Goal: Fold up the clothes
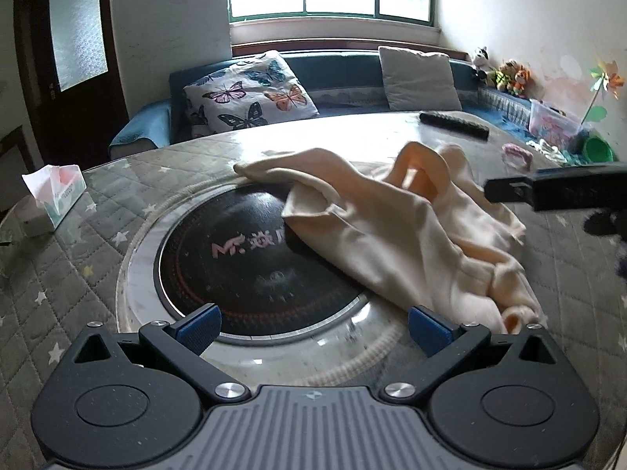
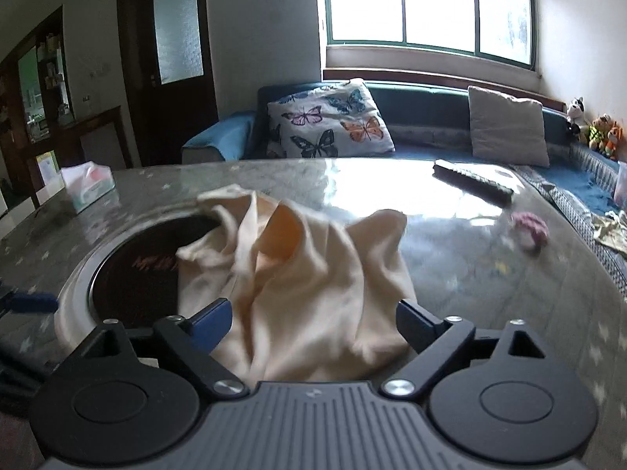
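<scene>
**Both grippers open over crumpled garment**

Left gripper (image 1: 312, 329) gapes wide, holding nothing. Right gripper (image 2: 313, 323) is spread too, cloth between its pads, ungripped. Cream garment (image 1: 395, 227) lies rumpled on the table (image 1: 58, 274), partly over its dark round plate (image 1: 243, 258).

Soft matt cream cloth (image 1: 395, 227) lies crumpled on a glossy glass-topped table (image 1: 352, 125); the hob (image 1: 243, 266) is shiny black, its ring smooth metal.
</scene>
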The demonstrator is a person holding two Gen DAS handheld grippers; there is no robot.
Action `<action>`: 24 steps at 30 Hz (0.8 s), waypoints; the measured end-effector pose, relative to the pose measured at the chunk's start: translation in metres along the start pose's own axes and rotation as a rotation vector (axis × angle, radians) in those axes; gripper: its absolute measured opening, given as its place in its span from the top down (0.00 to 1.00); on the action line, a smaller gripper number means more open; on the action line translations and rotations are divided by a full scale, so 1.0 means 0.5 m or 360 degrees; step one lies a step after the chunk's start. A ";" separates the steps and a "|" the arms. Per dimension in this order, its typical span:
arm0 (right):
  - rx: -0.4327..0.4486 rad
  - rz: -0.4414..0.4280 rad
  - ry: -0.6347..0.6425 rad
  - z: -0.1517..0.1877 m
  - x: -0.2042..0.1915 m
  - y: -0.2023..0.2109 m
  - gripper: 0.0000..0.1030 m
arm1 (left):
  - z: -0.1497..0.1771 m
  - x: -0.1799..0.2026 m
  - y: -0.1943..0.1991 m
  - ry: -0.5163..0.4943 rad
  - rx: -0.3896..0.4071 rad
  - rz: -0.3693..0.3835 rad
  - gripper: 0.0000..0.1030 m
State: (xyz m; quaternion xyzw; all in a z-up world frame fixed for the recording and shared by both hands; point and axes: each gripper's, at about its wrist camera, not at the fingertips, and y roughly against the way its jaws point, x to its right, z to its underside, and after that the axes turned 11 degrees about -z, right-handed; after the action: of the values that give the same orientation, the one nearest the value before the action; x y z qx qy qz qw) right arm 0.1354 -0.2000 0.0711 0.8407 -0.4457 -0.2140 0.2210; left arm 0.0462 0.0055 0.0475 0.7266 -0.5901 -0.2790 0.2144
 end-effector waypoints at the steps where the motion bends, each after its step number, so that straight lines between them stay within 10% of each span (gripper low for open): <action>1: 0.0000 0.0004 0.0004 -0.012 0.004 -0.015 0.17 | -0.005 -0.003 -0.005 0.0006 0.0003 -0.0006 0.01; 10: -0.0093 0.0002 0.0070 -0.069 0.033 -0.162 0.39 | -0.064 -0.024 -0.063 0.0092 -0.0024 0.0028 0.06; 17: -0.0089 0.0007 0.0029 -0.070 0.065 -0.184 0.93 | -0.146 0.004 -0.122 0.0121 -0.0001 0.0073 0.12; 24: 0.0004 0.0086 -0.0034 -0.055 0.117 -0.109 0.97 | -0.223 0.078 -0.192 0.0086 0.0006 0.0136 0.19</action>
State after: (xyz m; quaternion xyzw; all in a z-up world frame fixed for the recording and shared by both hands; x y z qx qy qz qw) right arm 0.2163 -0.2171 0.0531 0.8263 -0.4709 -0.2162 0.2209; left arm 0.1961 -0.0142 0.0642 0.7085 -0.6151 -0.2488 0.2405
